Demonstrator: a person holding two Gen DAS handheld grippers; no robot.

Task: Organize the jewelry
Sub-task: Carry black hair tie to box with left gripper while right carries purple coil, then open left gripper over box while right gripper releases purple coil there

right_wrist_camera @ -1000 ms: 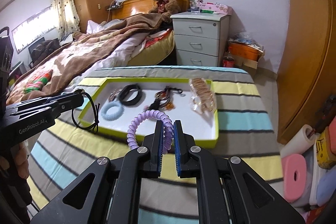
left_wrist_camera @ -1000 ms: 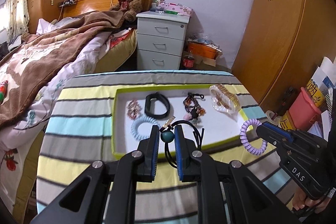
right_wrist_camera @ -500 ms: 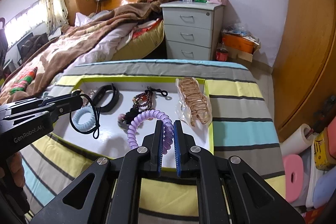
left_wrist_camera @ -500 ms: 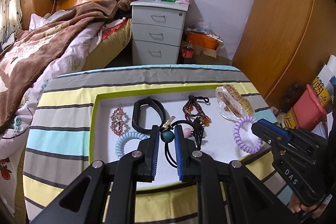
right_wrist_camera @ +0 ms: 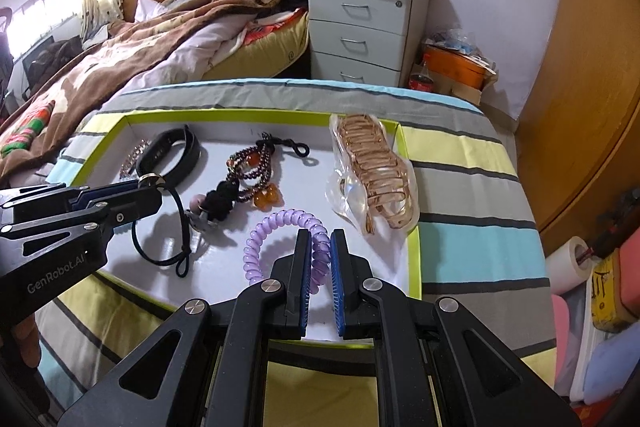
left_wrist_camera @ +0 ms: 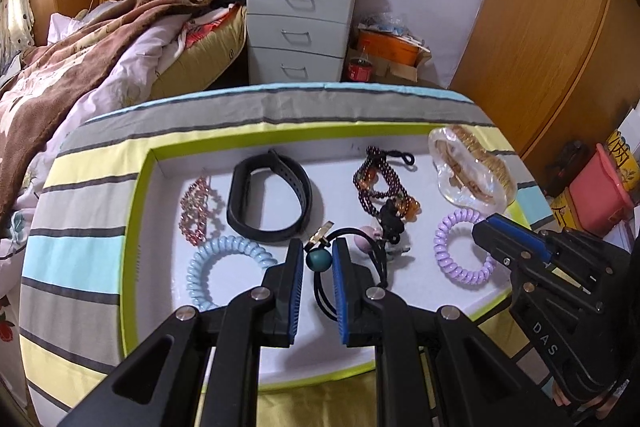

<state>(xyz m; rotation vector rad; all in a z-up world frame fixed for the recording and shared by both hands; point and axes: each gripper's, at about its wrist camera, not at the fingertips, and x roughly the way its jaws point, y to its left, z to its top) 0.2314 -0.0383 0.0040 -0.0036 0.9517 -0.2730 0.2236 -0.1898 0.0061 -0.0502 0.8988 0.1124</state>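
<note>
1. Left gripper: jaws clamped on the teal bead of a black hair tie, whose loop hangs over the white tray.
2. Right gripper: jaws pinched on a purple coil tie, low over the tray's near right part.
3. Risk: the dangling black loop lies just beside the bead bracelet; it may snag and drag it on release.
4. Risk: the springy coil may bounce or roll over the near rim if freed too high.
</note>
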